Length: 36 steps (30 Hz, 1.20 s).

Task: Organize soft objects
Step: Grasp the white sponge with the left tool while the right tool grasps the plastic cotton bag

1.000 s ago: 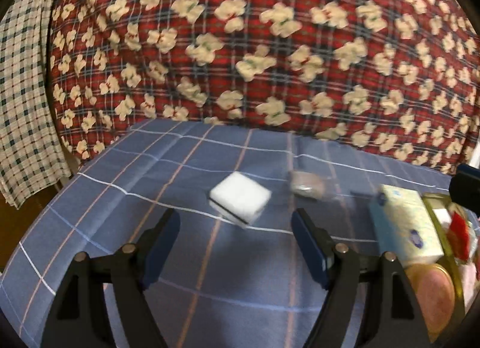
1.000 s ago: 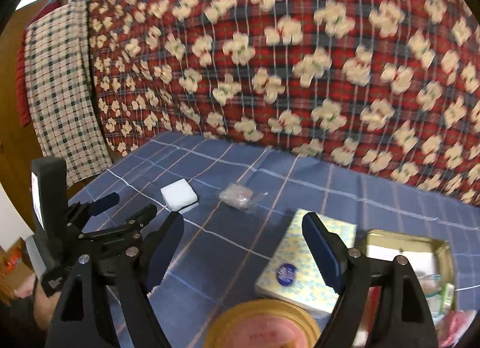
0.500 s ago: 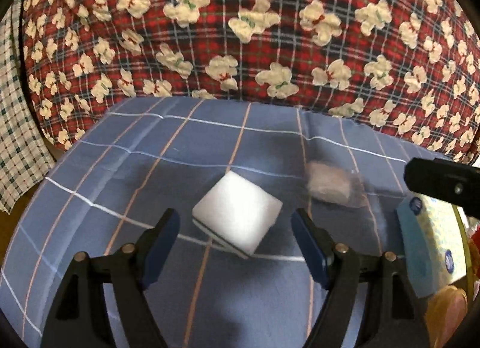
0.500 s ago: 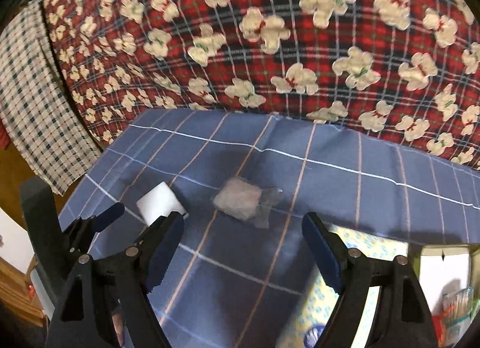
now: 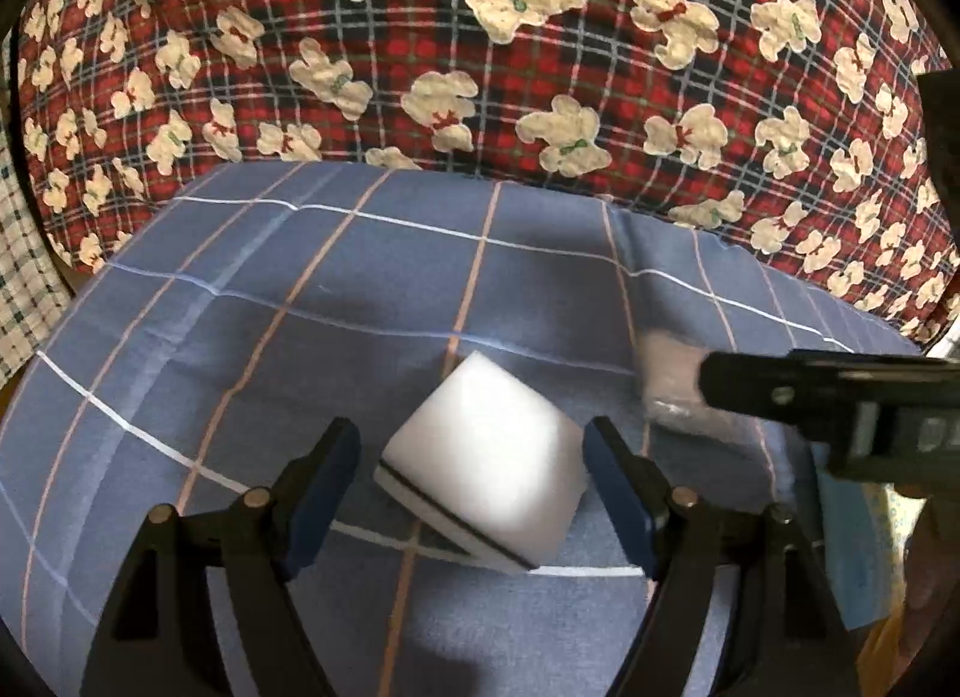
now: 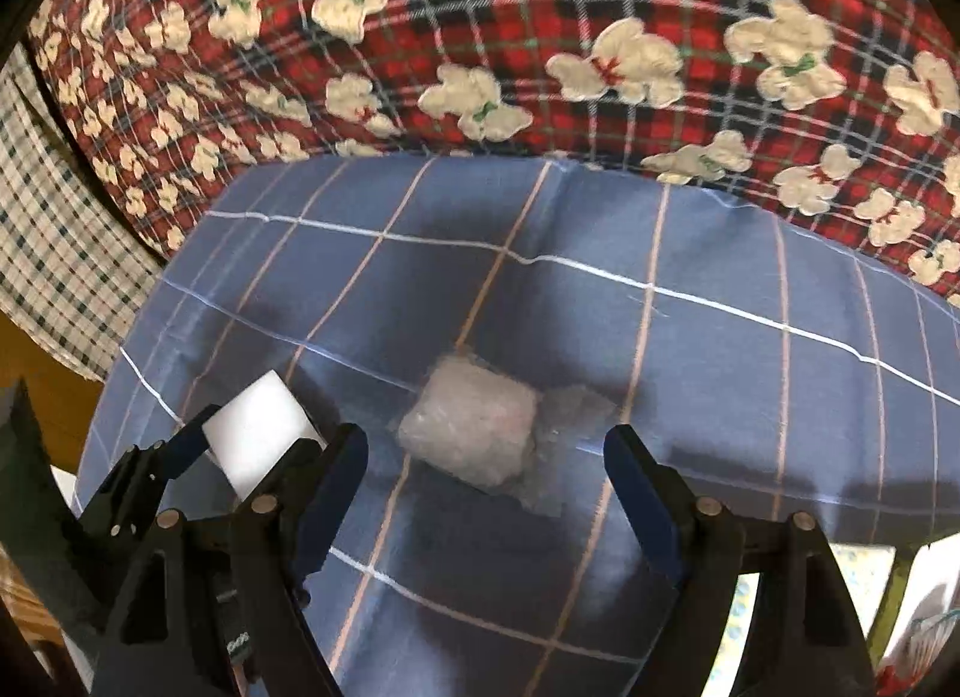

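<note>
Left view only: my left gripper (image 5: 471, 481) stands wide open over the blue checked cloth (image 5: 360, 301), with the white sponge (image 5: 480, 457) between its pads, untouched and resting on the cloth. The right gripper shows here as a dark bar at the right edge.
Right view only: my right gripper (image 6: 486, 481) is spread wide and holds nothing; the clear-wrapped wad (image 6: 471, 430) lies on the cloth just ahead of its pads. The sponge (image 6: 258, 433) sits at far left, framed by the left gripper (image 6: 240, 445).
Backdrop: a red plaid quilt with cream bears (image 5: 480, 66) rises behind the cloth in both views.
Change from a second ago: both grippers have dropped closer; sponge and wad look larger, and the round tin and open box have slid out of my right view.
Hard to read: in the left view the wad (image 5: 666, 385) is blurred and half covered by the right gripper. The pale blue carton (image 5: 852, 565) is cut off at the right.
</note>
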Available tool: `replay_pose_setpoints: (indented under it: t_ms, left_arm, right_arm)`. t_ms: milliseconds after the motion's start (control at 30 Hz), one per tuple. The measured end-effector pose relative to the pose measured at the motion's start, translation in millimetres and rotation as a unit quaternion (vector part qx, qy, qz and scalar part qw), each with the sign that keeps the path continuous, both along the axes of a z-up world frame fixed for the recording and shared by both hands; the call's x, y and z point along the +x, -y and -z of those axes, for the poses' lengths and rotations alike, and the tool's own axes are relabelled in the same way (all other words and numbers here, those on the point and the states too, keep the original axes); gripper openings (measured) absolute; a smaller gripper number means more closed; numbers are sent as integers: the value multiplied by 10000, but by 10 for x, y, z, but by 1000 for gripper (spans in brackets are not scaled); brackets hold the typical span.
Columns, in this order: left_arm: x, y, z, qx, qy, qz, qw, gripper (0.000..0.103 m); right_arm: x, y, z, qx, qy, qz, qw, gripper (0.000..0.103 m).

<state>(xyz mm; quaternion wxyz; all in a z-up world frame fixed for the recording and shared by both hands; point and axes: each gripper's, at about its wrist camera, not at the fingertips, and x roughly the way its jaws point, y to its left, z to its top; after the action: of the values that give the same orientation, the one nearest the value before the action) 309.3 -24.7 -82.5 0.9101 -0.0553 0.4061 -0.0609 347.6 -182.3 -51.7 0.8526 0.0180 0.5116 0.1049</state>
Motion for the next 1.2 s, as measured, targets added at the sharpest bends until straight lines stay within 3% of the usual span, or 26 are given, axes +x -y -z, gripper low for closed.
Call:
replay_pose_setpoints:
  t_ms: [267, 500, 767, 833, 900, 1200]
  left_arm:
    - [-28, -39, -14, -186, 12, 50, 9998, 78]
    - [-51, -29, -76, -19, 176, 17, 9998, 78]
    - [14, 15, -2, 47, 10, 131, 9999, 77]
    - [29, -23, 15, -128, -45, 180, 9997, 65]
    - [22, -48, 19, -252, -50, 191, 9995, 63]
    - [-59, -49, 0, -287, 7, 271, 9992, 54]
  right_arm:
    - [232, -88, 140, -169, -197, 93, 9996, 83]
    - [338, -165, 287, -272, -331, 53, 9991, 82]
    - [318, -290, 381, -727, -260, -158, 9969, 54]
    - [285, -308, 375, -796, -204, -254, 9963, 43]
    - [264, -334, 373, -845, -153, -325, 9958, 36]
    - [165, -406, 358, -896, 48, -467, 9949, 28]
